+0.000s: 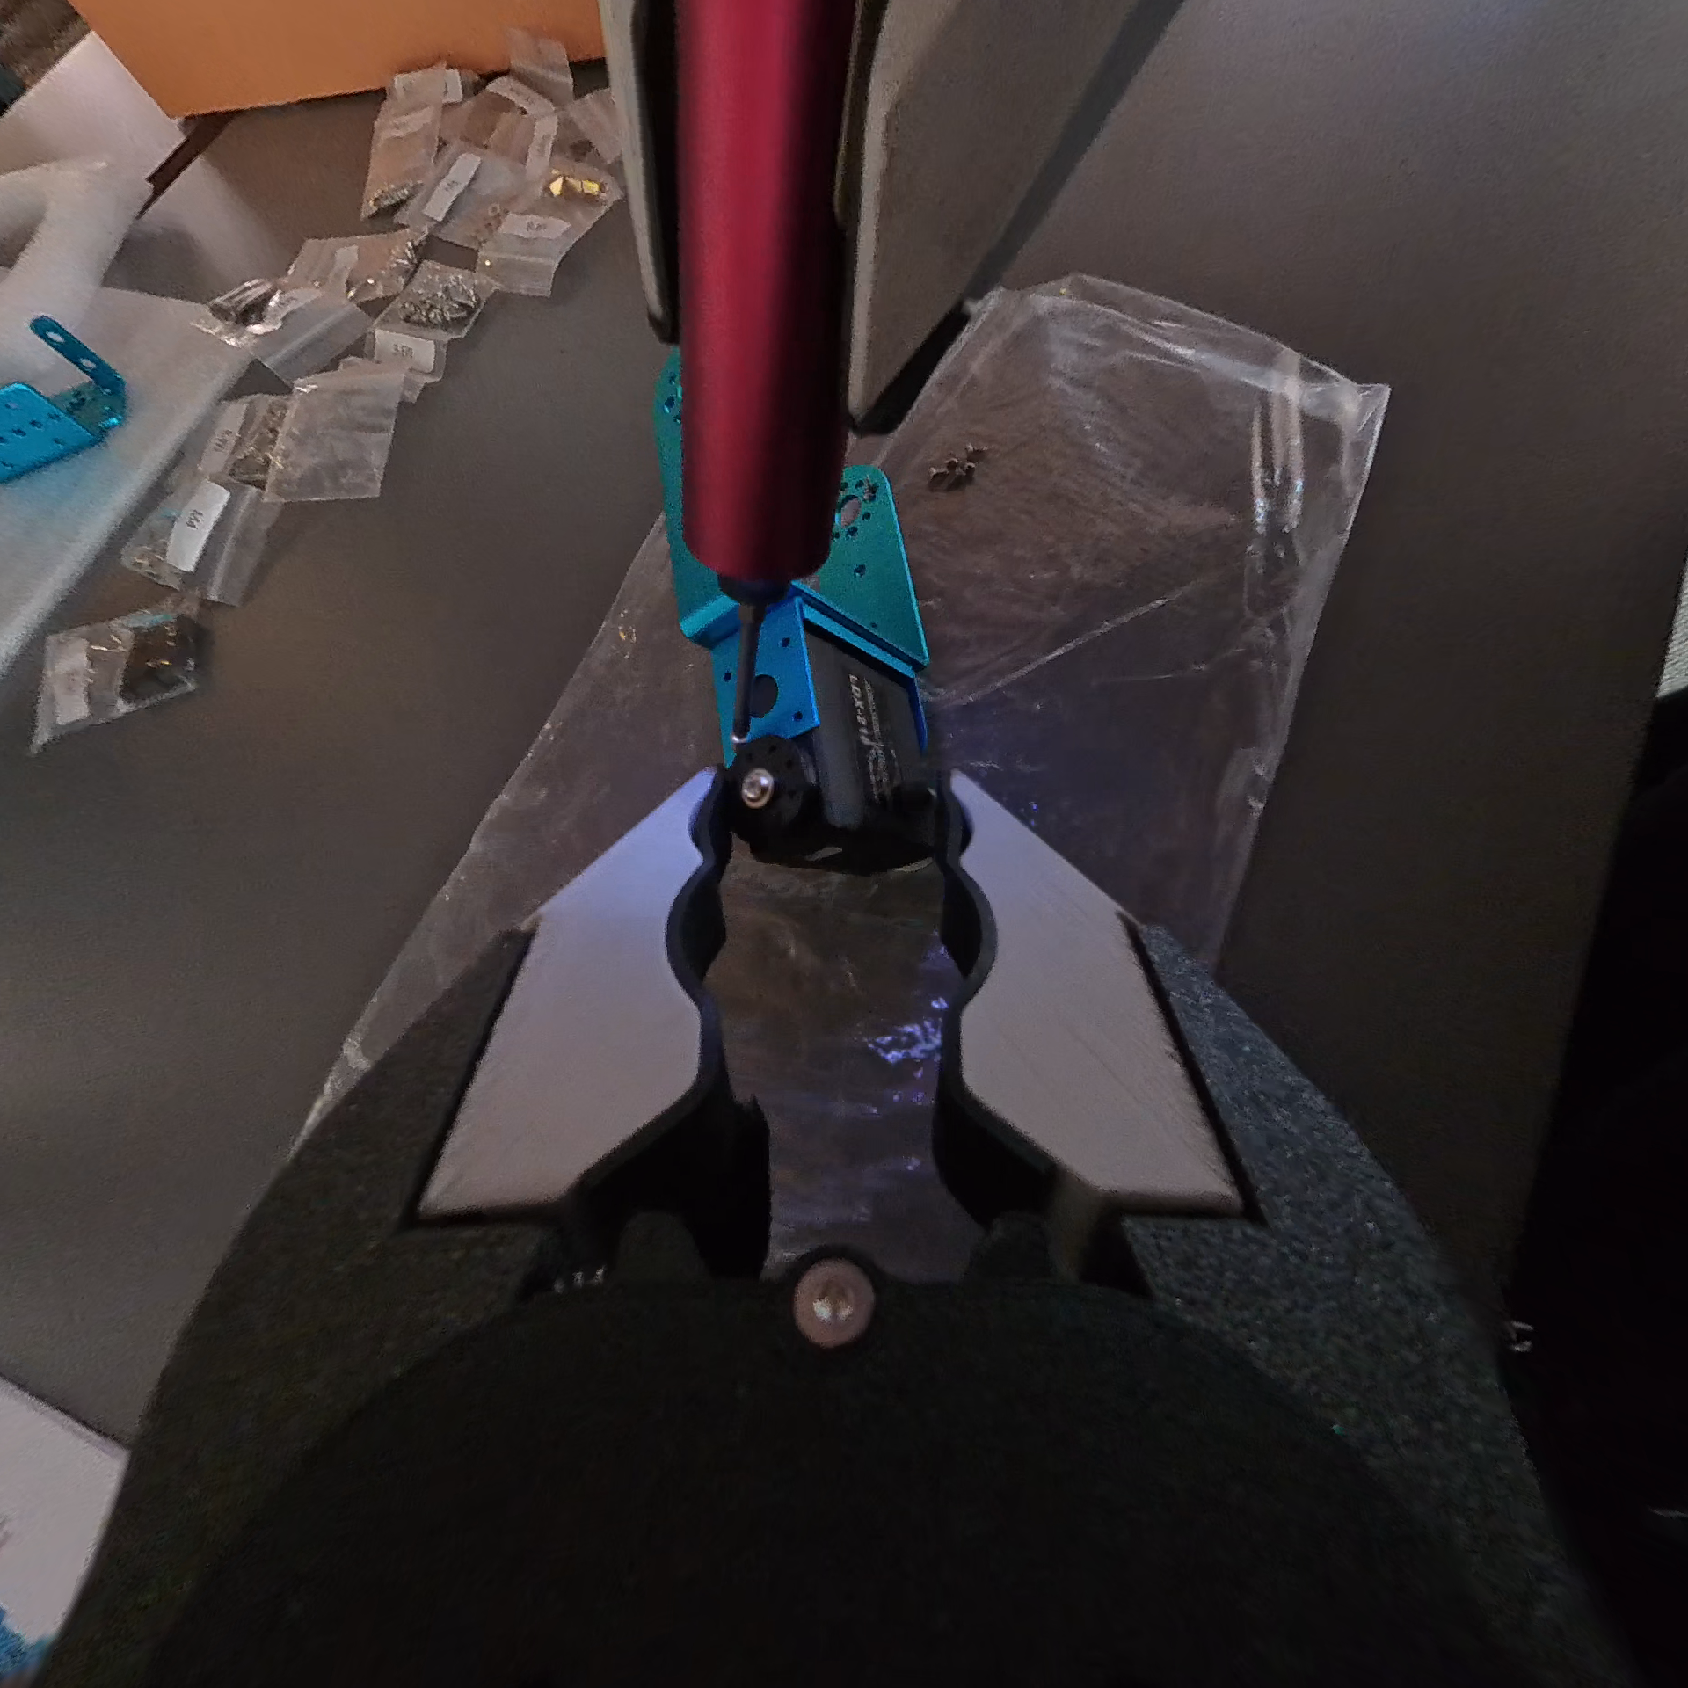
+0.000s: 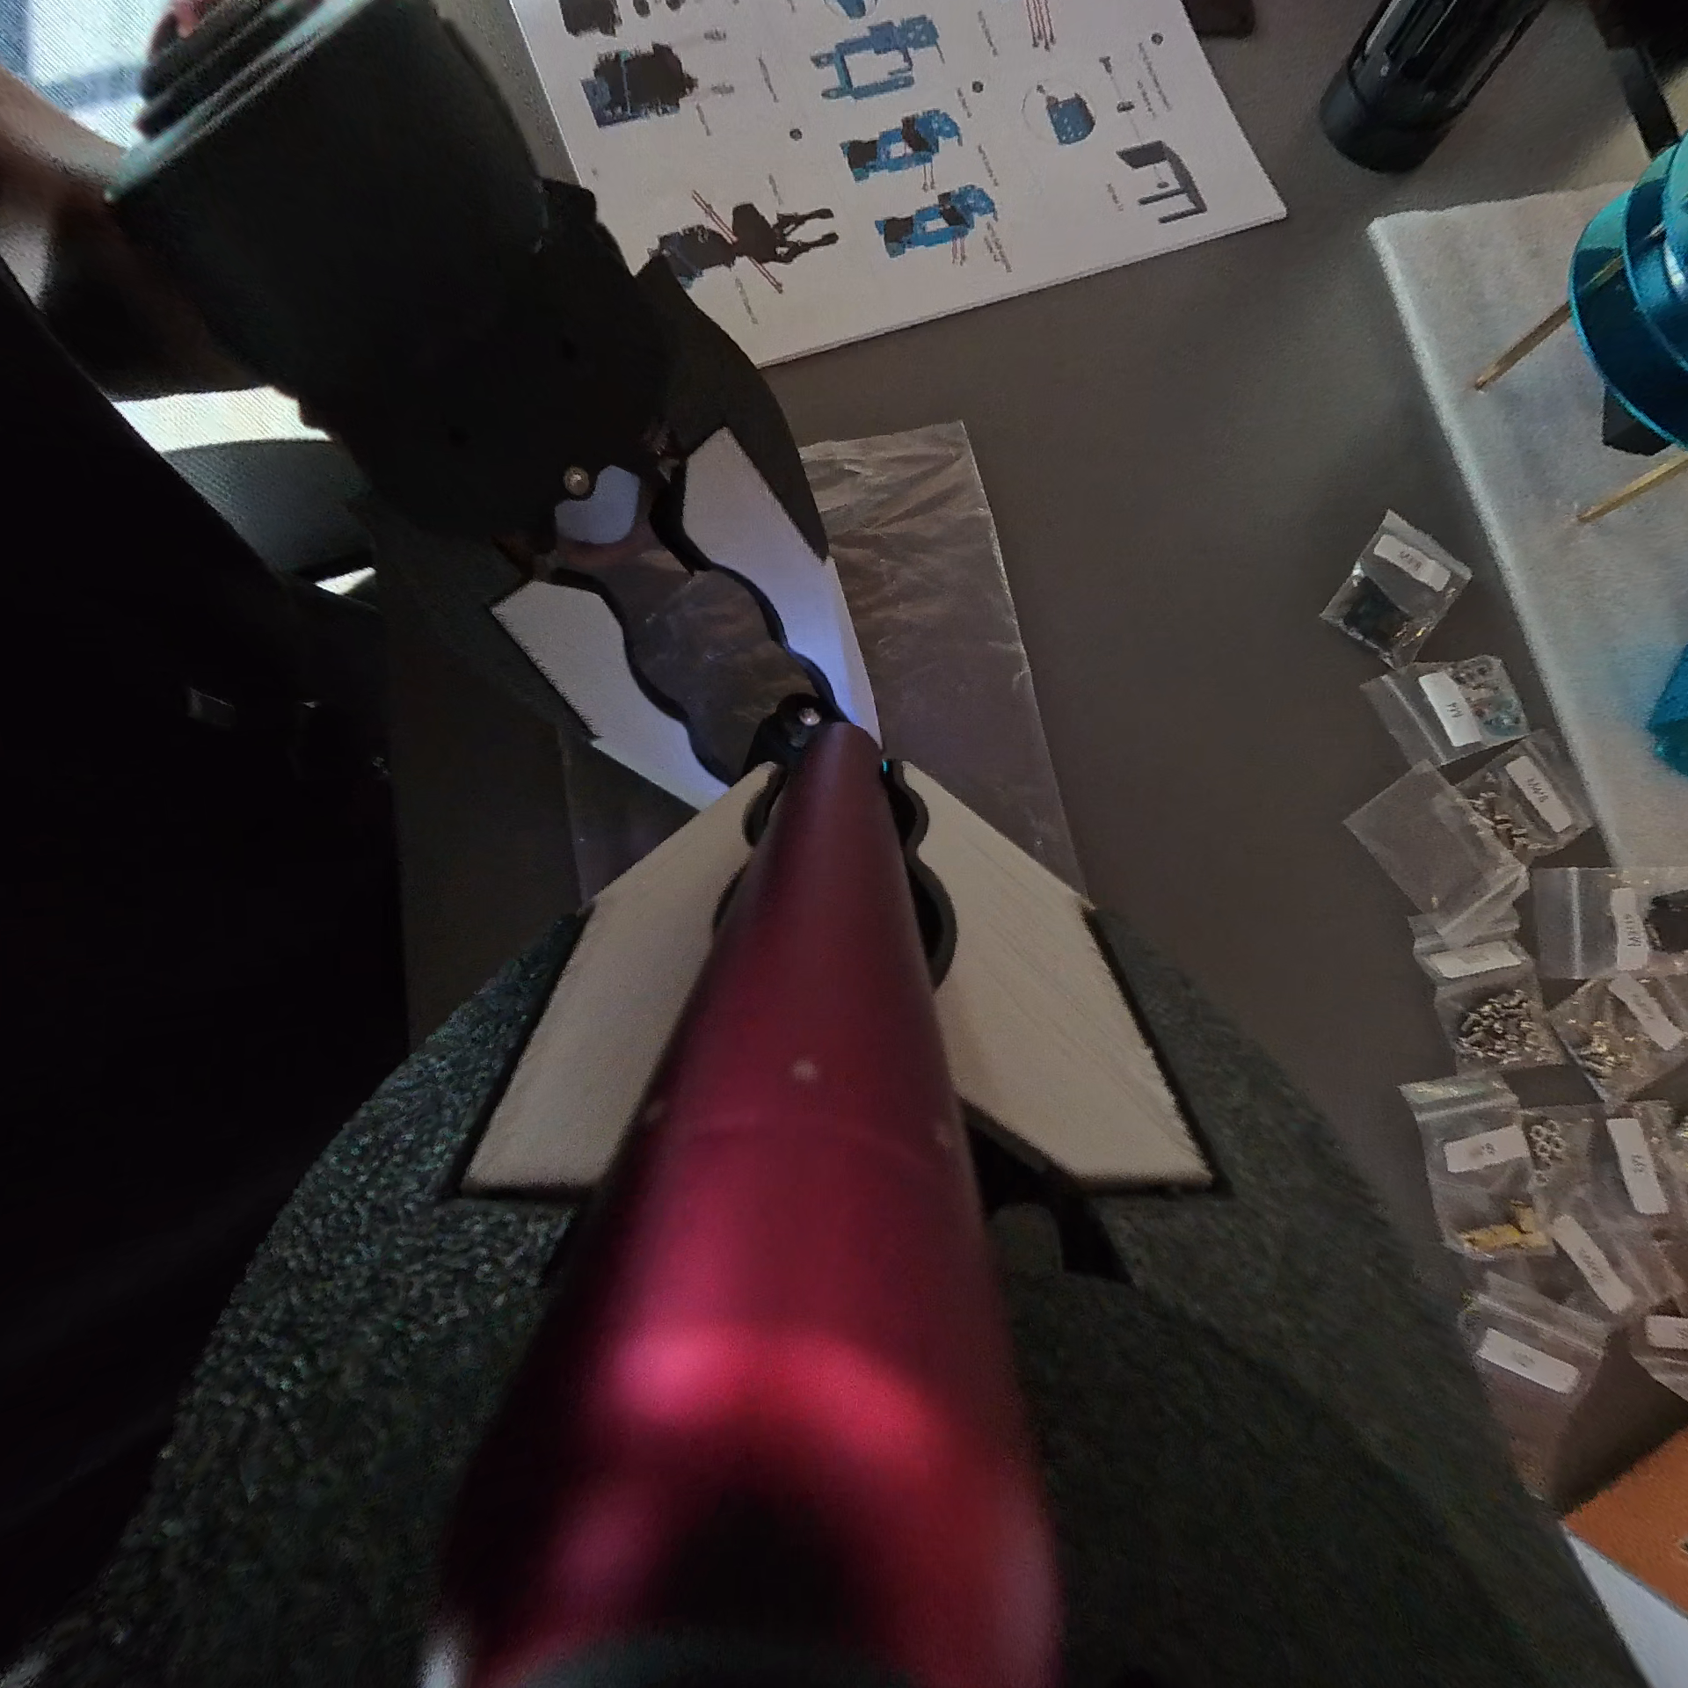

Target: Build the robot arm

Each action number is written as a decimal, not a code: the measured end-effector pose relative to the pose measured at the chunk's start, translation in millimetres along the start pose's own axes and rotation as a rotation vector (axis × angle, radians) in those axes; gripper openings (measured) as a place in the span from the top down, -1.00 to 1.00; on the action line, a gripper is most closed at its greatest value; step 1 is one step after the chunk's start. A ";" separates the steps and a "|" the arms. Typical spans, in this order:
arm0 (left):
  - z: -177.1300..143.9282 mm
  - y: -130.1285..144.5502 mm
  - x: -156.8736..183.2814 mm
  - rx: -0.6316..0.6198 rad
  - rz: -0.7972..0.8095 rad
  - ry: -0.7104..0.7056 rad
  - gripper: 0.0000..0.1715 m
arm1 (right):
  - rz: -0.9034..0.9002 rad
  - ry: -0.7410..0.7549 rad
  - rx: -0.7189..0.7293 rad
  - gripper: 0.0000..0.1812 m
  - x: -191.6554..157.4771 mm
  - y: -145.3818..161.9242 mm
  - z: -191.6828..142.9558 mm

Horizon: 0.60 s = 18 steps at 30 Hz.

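My left gripper point(image 1: 831, 808) is shut on a black servo point(image 1: 868, 731) that sits in a blue metal bracket point(image 1: 868, 585), pinching it at the fingertips above a clear plastic bag point(image 1: 1142, 548). My right gripper point(image 2: 836, 776) is shut on a red screwdriver point(image 2: 804, 1096) that runs along its fingers. In the left wrist view the screwdriver point(image 1: 767, 320) comes down from the top. Its thin bit point(image 1: 744, 676) touches the bracket's side just above the servo's round black horn point(image 1: 758, 790). The left gripper also shows in the right wrist view point(image 2: 795, 731), facing the screwdriver tip.
Several small bags of screws point(image 1: 365, 320) lie on the grey table at the left, and show at the right in the right wrist view point(image 2: 1553, 1005). A printed instruction sheet point(image 2: 913, 164), white foam point(image 2: 1507, 457) with blue parts point(image 2: 1635, 274), another blue bracket point(image 1: 55, 411) and an orange box point(image 1: 320, 46) lie around. Spacing between my two grippers at the tips: around 8 cm.
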<state>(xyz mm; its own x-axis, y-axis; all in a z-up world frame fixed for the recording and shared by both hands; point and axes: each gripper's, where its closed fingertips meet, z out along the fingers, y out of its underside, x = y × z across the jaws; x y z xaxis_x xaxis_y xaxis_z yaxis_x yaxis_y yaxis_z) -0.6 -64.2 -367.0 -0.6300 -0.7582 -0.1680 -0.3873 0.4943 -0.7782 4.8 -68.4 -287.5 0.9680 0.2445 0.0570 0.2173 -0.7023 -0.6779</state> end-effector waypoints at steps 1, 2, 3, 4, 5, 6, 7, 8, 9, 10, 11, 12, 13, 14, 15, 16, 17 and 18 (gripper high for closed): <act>-0.1 -2.0 0.2 0.005 -0.006 0.004 0.52 | 0.018 -0.015 0.007 0.76 0.1 0.3 -1.0; -0.3 -4.6 0.3 0.012 -0.020 0.008 0.56 | 0.026 -0.026 0.014 0.75 0.5 0.6 -2.5; -0.2 -7.0 0.7 0.018 -0.031 0.011 0.60 | 0.032 -0.037 0.019 0.75 0.3 0.7 -4.3; -0.1 -9.0 1.4 0.022 -0.033 0.013 0.63 | 0.039 -0.050 0.019 0.75 -0.4 1.3 -5.7; 0.1 -10.5 2.4 0.022 -0.025 0.013 0.65 | 0.038 -0.058 0.013 0.75 -1.2 2.5 -7.2; 0.5 -11.7 3.6 0.022 -0.009 0.010 0.66 | 0.029 -0.061 0.004 0.75 -2.1 3.8 -8.9; 0.9 -12.6 4.9 0.023 0.015 0.005 0.67 | 0.021 -0.065 -0.003 0.75 -3.4 5.1 -10.8; 1.3 -13.4 6.4 0.025 0.041 -0.001 0.67 | 0.020 -0.070 -0.012 0.75 -4.9 6.6 -12.7; 1.5 -14.6 8.3 0.029 0.059 -0.005 0.68 | 0.015 -0.071 -0.018 0.75 -5.9 7.7 -14.5; 1.6 -16.0 9.8 0.032 0.068 -0.007 0.70 | 0.014 -0.071 -0.017 0.75 -7.0 8.3 -15.9; 2.1 -17.1 10.6 0.034 0.073 -0.012 0.70 | 0.017 -0.070 -0.019 0.75 -7.8 9.3 -16.9; 2.7 -17.9 10.9 0.036 0.079 -0.017 0.70 | 0.015 -0.063 -0.025 0.75 -7.9 10.5 -17.7; 3.1 -18.5 11.1 0.040 0.087 -0.024 0.71 | 0.014 -0.057 -0.029 0.75 -8.1 11.3 -18.5; 3.4 -19.0 11.3 0.044 0.096 -0.030 0.71 | 0.016 -0.053 -0.035 0.75 -8.9 11.9 -19.2; 3.4 -19.6 11.6 0.047 0.109 -0.036 0.72 | 0.014 -0.047 -0.039 0.75 -9.6 12.0 -20.1; 3.1 -20.3 11.7 0.050 0.126 -0.047 0.73 | 0.013 -0.043 -0.039 0.75 -10.6 11.3 -21.0; 2.4 -21.0 11.2 0.052 0.145 -0.061 0.74 | 0.015 -0.039 -0.037 0.75 -11.2 10.6 -21.8; 1.9 -21.4 11.1 0.050 0.166 -0.071 0.75 | 0.016 -0.034 -0.036 0.75 -11.7 10.2 -22.5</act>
<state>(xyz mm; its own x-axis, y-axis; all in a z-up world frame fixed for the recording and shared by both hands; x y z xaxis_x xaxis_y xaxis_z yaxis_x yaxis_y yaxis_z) 2.0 -84.0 -353.4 -0.6325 -0.6971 -0.3376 -0.2469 0.5946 -0.7651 -1.5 -93.4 -278.6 0.9666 0.2554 0.0207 0.2068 -0.7297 -0.6518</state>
